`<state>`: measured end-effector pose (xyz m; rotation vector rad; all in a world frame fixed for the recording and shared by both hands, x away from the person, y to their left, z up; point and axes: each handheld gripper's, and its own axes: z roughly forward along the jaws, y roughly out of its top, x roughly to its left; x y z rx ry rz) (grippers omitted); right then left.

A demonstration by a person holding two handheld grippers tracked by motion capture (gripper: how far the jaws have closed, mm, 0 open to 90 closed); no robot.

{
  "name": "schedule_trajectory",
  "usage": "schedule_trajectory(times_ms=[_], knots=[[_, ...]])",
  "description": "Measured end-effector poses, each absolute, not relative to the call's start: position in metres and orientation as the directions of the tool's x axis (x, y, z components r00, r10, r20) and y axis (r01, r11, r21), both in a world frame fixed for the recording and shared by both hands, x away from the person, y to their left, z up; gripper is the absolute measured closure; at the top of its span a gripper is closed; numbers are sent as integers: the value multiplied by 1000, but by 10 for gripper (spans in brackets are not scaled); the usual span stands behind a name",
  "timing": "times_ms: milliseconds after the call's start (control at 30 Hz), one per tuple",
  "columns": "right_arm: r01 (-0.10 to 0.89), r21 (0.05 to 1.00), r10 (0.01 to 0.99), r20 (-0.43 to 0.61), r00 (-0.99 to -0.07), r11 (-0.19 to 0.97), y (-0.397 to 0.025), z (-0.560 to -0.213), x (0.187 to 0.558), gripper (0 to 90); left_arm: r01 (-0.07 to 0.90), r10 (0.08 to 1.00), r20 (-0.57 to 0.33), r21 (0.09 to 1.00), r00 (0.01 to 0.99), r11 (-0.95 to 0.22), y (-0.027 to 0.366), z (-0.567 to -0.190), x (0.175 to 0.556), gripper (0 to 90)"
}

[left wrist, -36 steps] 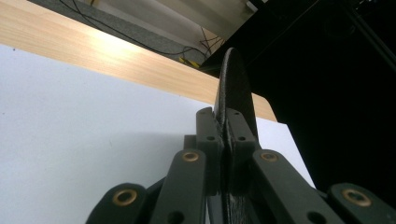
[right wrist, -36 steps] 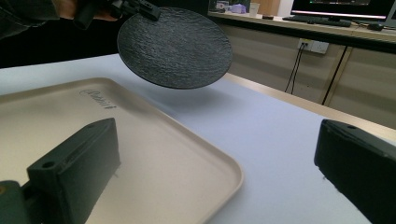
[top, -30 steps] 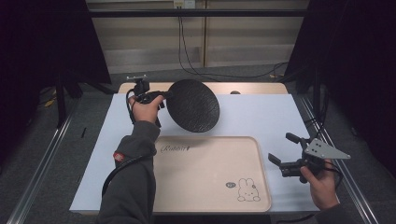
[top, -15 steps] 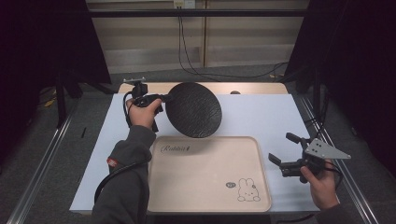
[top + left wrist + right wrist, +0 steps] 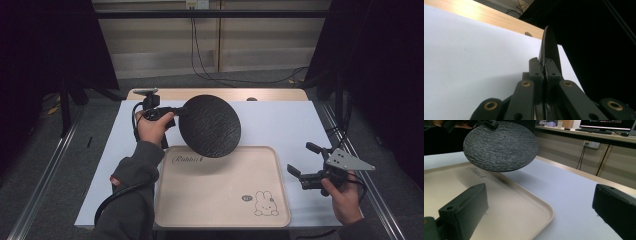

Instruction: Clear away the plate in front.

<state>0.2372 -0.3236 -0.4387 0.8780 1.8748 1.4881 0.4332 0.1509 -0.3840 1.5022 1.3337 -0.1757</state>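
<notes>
A round black plate (image 5: 211,125) with a rough, slate-like face hangs tilted in the air over the far edge of the beige tray (image 5: 220,200). My left gripper (image 5: 179,111) is shut on the plate's left rim; in the left gripper view the plate (image 5: 548,47) stands edge-on between the closed jaws. My right gripper (image 5: 306,161) is open and holds nothing, low over the white table cover right of the tray. From the right gripper view the plate (image 5: 500,145) floats above the tray (image 5: 521,205), with the left gripper (image 5: 489,123) at its top edge.
The tray bears a rabbit drawing (image 5: 264,204) near its front right corner and the word "Rabbit" at its far left. A white sheet (image 5: 280,120) covers the wooden table (image 5: 225,94). Cables (image 5: 200,50) run down the back wall. Metal rails flank the table.
The left gripper has carried the plate nearer and to the right, so the plate now hangs partly over the tray. The right gripper has stayed put.
</notes>
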Motion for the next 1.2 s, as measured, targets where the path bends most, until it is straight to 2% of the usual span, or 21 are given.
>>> schedule_trajectory(times_ms=[1200], knots=[[130, 979, 790, -48, -612, 159, -325, -438, 237, 0, 814, 545, -700, 578, 462, 52, 136, -397, 388, 863]])
